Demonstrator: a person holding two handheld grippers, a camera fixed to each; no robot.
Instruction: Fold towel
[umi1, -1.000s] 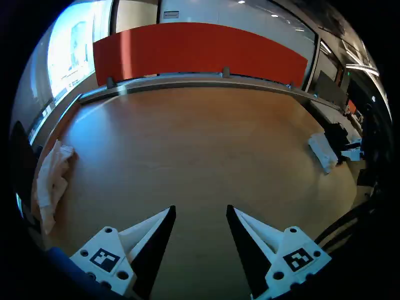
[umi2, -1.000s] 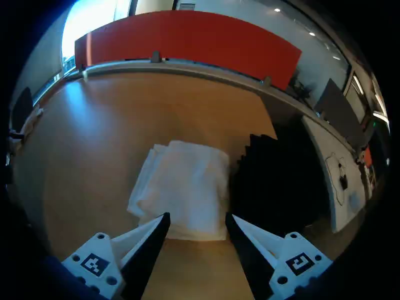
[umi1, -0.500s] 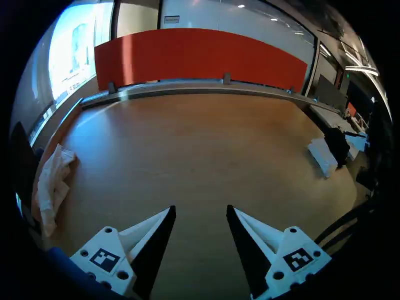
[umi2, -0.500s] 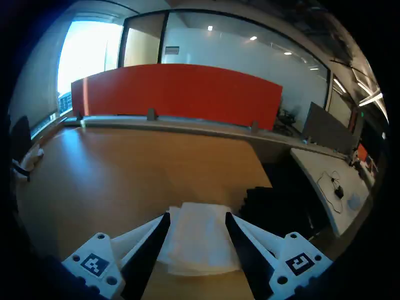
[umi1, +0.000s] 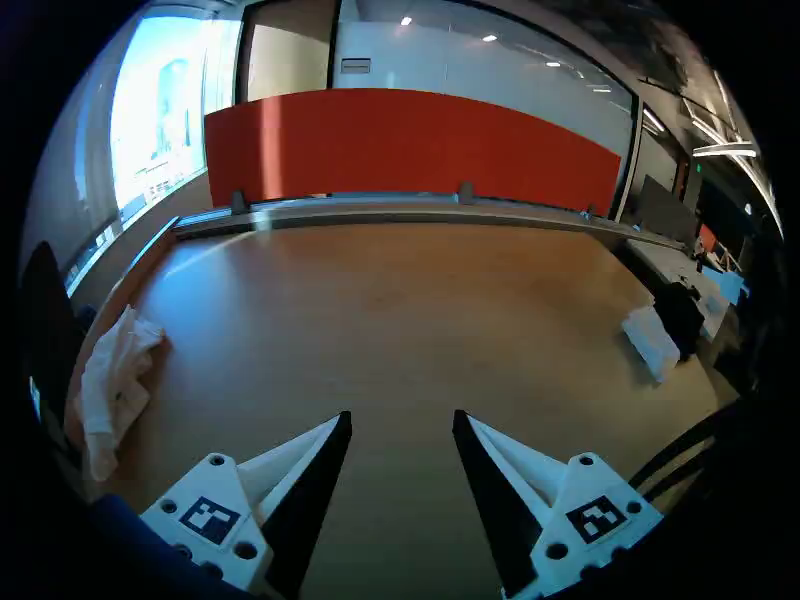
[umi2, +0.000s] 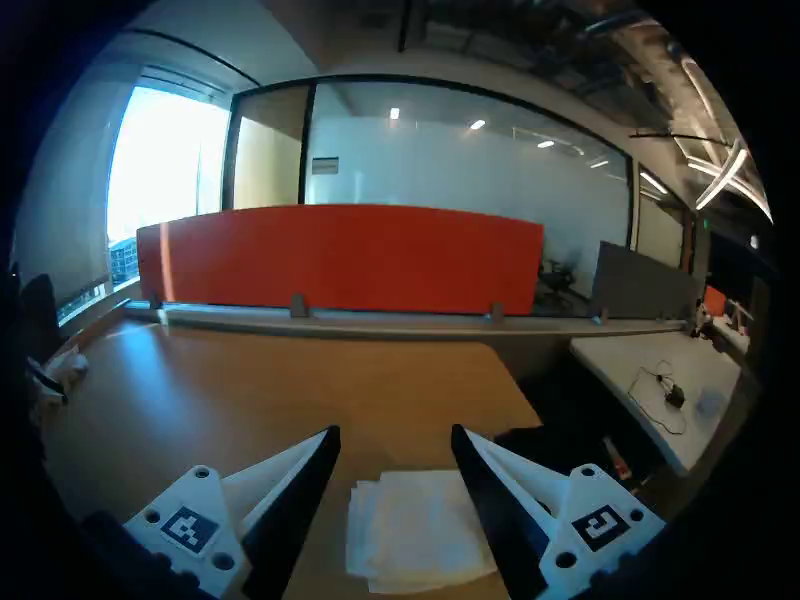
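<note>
fingers (umi2: 298, 495) apart, apparently clear above folded towel (umi2: 415, 535)

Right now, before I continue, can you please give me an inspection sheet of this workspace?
Surface: wooden table, no spills seen.
Job's things: folded towel lies flat just ahead of the right gripper; crumpled cloth at the table's edge, on the left in the left gripper view.
Clutter: nothing seen.
Grippers: left gripper and right gripper open, holding nothing.
Cables: thin cable on the neighbouring white desk.
Surroundings: red partition, glass wall, bright window.
</note>
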